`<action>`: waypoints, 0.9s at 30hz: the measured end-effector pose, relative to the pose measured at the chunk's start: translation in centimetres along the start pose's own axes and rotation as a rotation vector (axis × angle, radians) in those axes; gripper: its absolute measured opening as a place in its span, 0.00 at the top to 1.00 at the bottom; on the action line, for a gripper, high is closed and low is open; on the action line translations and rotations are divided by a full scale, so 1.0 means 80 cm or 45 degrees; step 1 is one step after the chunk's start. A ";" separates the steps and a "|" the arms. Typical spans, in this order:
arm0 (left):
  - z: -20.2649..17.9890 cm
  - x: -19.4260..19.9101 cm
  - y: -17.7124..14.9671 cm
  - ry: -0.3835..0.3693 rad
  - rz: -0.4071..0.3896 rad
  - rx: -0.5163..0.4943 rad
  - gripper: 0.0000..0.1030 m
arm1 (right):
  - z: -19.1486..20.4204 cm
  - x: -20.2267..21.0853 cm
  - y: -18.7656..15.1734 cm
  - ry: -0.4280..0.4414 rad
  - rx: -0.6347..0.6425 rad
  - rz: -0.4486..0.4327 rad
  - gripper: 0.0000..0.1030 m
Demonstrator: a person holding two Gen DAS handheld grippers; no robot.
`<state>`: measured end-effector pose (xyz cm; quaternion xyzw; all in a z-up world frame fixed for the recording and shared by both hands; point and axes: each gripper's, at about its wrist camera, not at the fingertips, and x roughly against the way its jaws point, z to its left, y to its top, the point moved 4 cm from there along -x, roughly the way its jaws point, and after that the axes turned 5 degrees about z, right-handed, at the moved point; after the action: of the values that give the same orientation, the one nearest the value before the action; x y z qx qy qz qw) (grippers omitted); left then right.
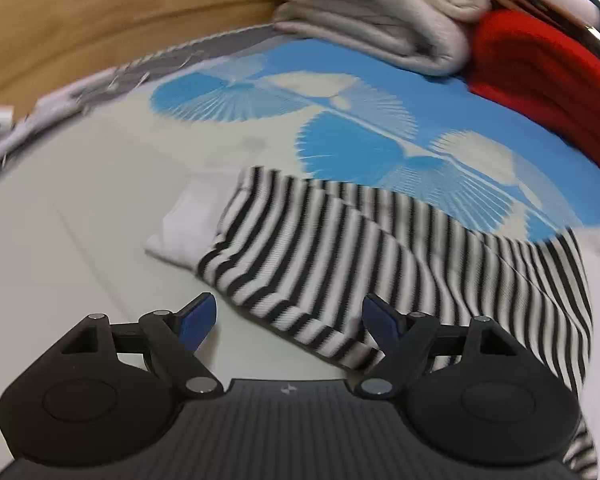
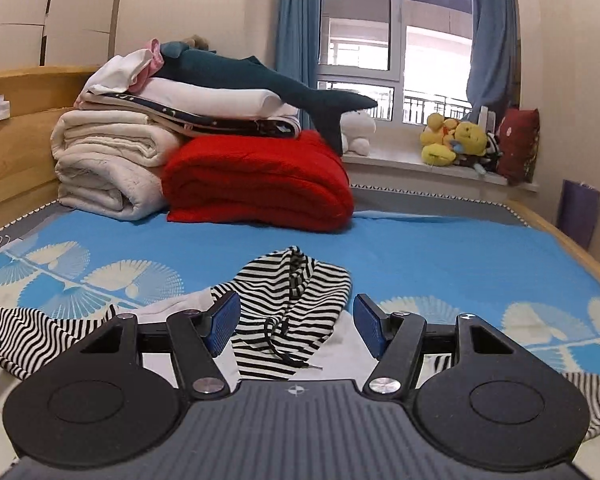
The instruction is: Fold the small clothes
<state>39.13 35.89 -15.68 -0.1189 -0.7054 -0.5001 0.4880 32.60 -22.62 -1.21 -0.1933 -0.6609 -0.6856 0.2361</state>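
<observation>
On the bed, over a blue sheet [image 2: 440, 248] printed with pale fan shapes, lies a small black-and-white striped top [image 1: 380, 248] with white parts showing at its edges. In the left wrist view it is spread flat, a striped sleeve reaching toward the near left with a white cuff [image 1: 184, 228] at its end. The left tongs [image 1: 288, 318] hang just above the near hem of this garment, released, their blue pads [image 1: 198, 318] wide apart with nothing between them; the right-hand pad sits over the striped cloth, the left-hand one over the pale part of the sheet. This view is somewhat blurred.

In the right wrist view the striped hood [image 2: 296, 292] of the same top is bunched up in a loose heap, a dark drawstring [image 2: 288, 354] trailing from it toward the camera. The right tongs [image 2: 296, 324] are also released, pads spread on either side of the hood and holding nothing; whether they touch the cloth cannot be told.

At the head of the bed stand a folded cream blanket [image 2: 104, 168] and a folded red blanket [image 2: 256, 176], side by side and touching, with more folded linen and a dark teal shark toy [image 2: 260, 80] stacked on top. Yellow soft toys [image 2: 456, 140] sit on the window sill [image 2: 400, 164], beside blue curtains [image 2: 296, 40].
</observation>
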 end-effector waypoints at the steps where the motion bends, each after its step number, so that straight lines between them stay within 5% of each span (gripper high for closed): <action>1: 0.005 -0.002 0.001 -0.009 0.016 0.045 0.19 | -0.006 -0.009 -0.006 -0.009 -0.034 0.046 0.37; 9: 0.041 -0.026 0.008 -0.126 0.070 0.435 0.33 | -0.022 -0.048 -0.003 -0.004 -0.109 0.133 0.37; 12: 0.036 -0.026 0.010 -0.126 0.059 0.442 0.61 | -0.033 -0.050 -0.003 -0.015 -0.119 0.146 0.37; 13: 0.034 -0.026 0.010 -0.107 0.055 0.431 0.94 | -0.036 -0.050 -0.003 -0.012 -0.126 0.146 0.37; 15: 0.030 -0.022 0.012 -0.042 0.031 0.416 0.95 | -0.041 -0.049 -0.003 -0.014 -0.126 0.146 0.37; 20: -0.048 0.042 0.033 0.020 -0.188 0.138 0.95 | -0.049 -0.049 -0.012 -0.054 -0.127 0.183 0.37; 24: -0.166 0.119 0.016 -0.203 -0.386 -0.175 0.96 | -0.062 -0.049 -0.021 -0.075 -0.170 0.254 0.37; 27: -0.259 0.174 -0.025 -0.483 -0.397 -0.349 0.96 | -0.073 -0.048 -0.029 -0.082 -0.191 0.284 0.39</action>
<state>42.70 13.47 -5.18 -0.1653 -0.7196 -0.6288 0.2437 34.63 -28.11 -5.63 -0.3048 -0.5895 -0.6959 0.2745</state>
